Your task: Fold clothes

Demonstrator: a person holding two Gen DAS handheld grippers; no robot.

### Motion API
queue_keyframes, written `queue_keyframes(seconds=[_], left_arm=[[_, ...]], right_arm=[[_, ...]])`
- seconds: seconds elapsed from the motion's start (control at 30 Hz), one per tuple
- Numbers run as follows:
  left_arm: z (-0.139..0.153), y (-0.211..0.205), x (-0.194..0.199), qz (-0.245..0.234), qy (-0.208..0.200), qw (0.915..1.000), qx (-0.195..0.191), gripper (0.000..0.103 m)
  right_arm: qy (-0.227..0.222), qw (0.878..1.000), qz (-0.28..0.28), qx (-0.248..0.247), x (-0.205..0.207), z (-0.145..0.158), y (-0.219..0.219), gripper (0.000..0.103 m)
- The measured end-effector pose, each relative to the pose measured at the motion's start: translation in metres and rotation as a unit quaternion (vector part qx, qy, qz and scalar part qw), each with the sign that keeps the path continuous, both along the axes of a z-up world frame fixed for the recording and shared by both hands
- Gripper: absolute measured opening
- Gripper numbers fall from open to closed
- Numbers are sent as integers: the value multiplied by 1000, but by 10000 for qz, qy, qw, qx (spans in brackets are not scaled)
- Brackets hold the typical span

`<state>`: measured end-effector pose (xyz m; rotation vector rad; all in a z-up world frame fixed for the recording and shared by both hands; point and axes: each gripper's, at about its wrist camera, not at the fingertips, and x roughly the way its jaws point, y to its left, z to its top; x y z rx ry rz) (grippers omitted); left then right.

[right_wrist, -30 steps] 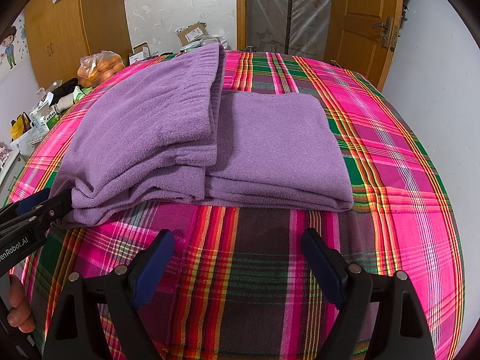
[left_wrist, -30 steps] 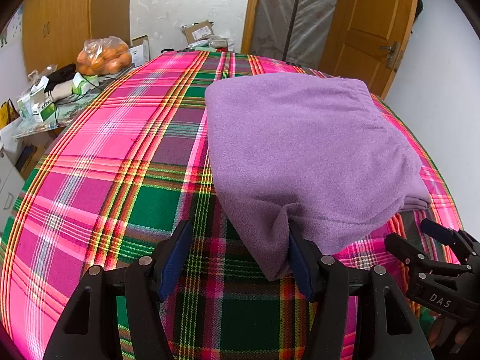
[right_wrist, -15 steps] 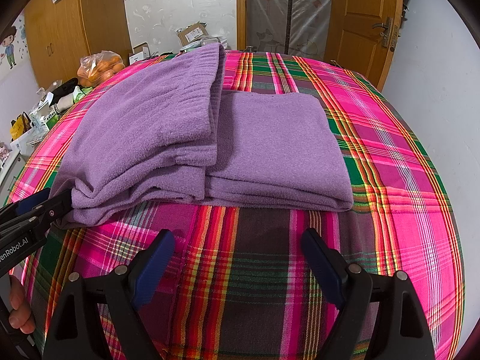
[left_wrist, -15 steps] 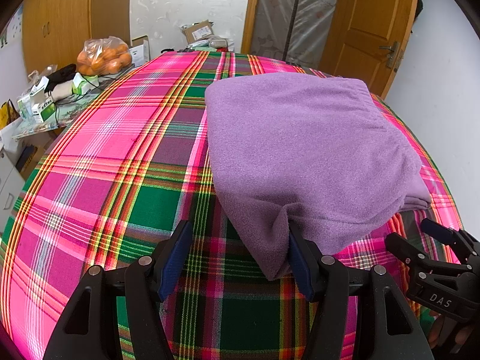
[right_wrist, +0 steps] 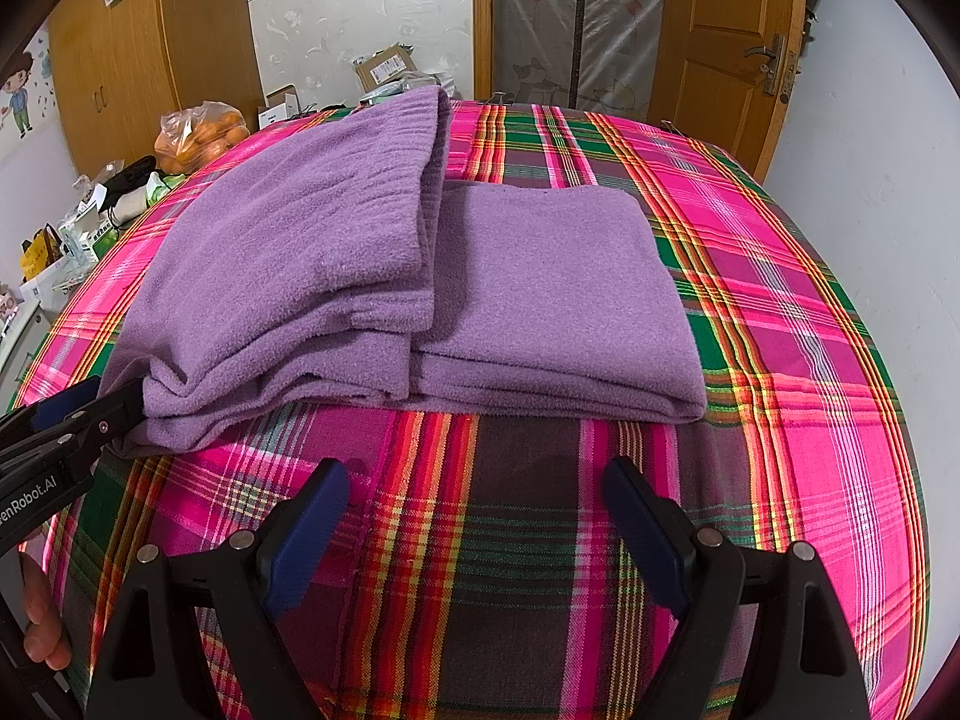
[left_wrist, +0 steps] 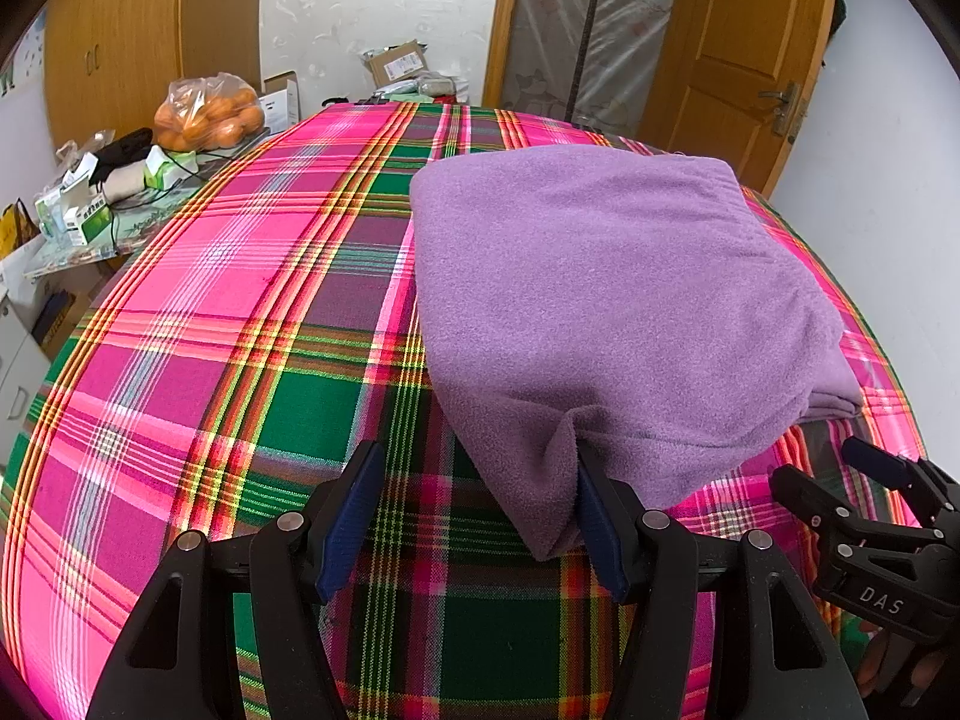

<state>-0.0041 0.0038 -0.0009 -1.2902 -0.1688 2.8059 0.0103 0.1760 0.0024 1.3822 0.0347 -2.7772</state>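
A purple fleece garment [left_wrist: 600, 288] lies folded on the plaid cloth-covered table [left_wrist: 240, 300]. In the right wrist view it [right_wrist: 480, 276] shows as stacked layers, the left part folded over the lower part. My left gripper [left_wrist: 480, 516] is open; the garment's near corner hangs between the fingers and touches the right finger [left_wrist: 600, 528]. My right gripper [right_wrist: 474, 528] is open and empty, just in front of the garment's near edge. The right gripper also shows at the lower right of the left wrist view [left_wrist: 864, 480].
A bag of oranges [left_wrist: 207, 114], small boxes and clutter [left_wrist: 90, 204] sit on a side surface at the left. Cardboard boxes [left_wrist: 399, 63] stand beyond the table. A wooden door [left_wrist: 738, 60] is at the back right.
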Motion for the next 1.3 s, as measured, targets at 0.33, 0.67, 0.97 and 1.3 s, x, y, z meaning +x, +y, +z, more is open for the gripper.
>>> queue_keyframes(seconds=[0.33, 0.67, 0.97, 1.3], left_arm=[[1, 0, 2, -12, 5, 10000, 33, 64], [2, -4, 10, -286, -60, 9996, 59, 64], [26, -6, 25, -624, 328, 9975, 62, 64], [37, 29, 13, -1499, 540, 9872, -51, 64]], right_arm=[[0, 10000, -13, -8, 0, -1, 0, 87], [4, 9999, -98, -23, 5, -1, 0, 87], [193, 9954, -170, -921, 17, 6, 23, 46], [920, 9784, 309, -1827, 4, 42, 23, 39]])
